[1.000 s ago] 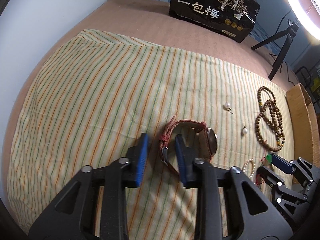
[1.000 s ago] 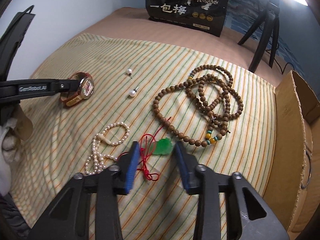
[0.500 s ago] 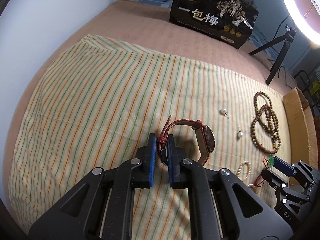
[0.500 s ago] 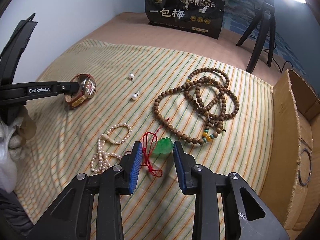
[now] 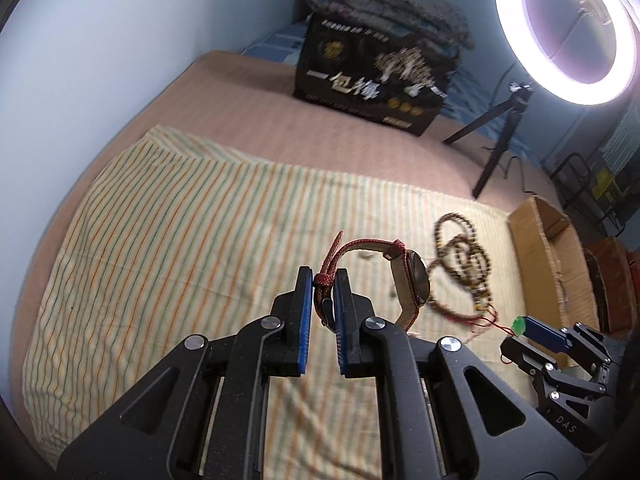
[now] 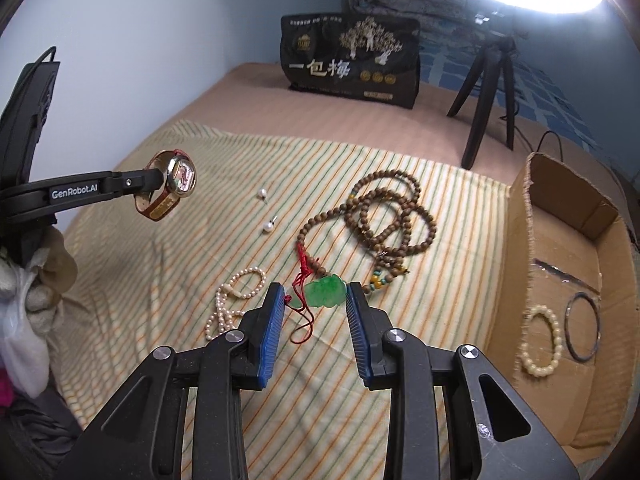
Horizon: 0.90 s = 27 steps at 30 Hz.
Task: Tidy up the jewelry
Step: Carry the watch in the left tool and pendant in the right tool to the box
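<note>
Red woven strap, pinched flat between the blue pads of the left claw (image 5: 322,286): from the left wrist view, the gold-cased wristwatch (image 5: 414,280) hangs clear of the striped cloth (image 5: 168,240) on the bed, its case out to the right of the clamped jaws. Soft strap, heavier case, so it will likely swing; the strap is the sensible hold. From the right wrist view, the right claw (image 6: 316,300) holds the green jade pendant on red cord (image 6: 325,291) lifted between half-closed pads, cord dangling below. Jade looks hard, slick and chip-prone, best held across its body. Wooden bead necklace (image 6: 384,220), pearl strand (image 6: 232,300) and two pearl earrings (image 6: 267,227) lie on the cloth; the cardboard box (image 6: 520,240) stands right.
</note>
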Each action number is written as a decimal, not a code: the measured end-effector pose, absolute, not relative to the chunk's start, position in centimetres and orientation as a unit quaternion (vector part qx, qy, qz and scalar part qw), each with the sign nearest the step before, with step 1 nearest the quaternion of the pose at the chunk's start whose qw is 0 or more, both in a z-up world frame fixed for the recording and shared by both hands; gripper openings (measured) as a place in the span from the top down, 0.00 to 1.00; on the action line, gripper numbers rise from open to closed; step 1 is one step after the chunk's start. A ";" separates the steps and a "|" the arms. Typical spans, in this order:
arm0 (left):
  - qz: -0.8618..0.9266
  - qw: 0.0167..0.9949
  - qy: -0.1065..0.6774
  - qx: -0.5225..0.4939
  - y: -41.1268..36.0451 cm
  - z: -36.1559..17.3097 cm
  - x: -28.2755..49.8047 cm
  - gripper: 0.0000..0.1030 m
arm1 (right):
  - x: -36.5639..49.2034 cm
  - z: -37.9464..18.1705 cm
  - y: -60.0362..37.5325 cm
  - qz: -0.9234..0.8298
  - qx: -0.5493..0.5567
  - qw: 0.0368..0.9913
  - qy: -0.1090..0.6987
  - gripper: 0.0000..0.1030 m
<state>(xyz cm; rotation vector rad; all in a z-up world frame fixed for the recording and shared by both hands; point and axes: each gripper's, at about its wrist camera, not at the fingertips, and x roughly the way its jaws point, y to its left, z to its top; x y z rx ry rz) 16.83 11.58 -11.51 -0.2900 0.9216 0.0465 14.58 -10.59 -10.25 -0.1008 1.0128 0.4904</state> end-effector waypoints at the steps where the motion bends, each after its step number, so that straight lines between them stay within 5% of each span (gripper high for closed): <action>1: 0.019 0.887 0.440 -0.138 11.3 -11.2 16.7 0.92 | 14.5 -9.9 -10.9 0.232 -0.045 0.847 0.477 0.71; 27: -0.085 0.904 0.402 -0.119 0.7 -6.4 14.6 0.92 | 14.7 -3.6 -21.2 0.175 0.026 0.886 0.429 0.71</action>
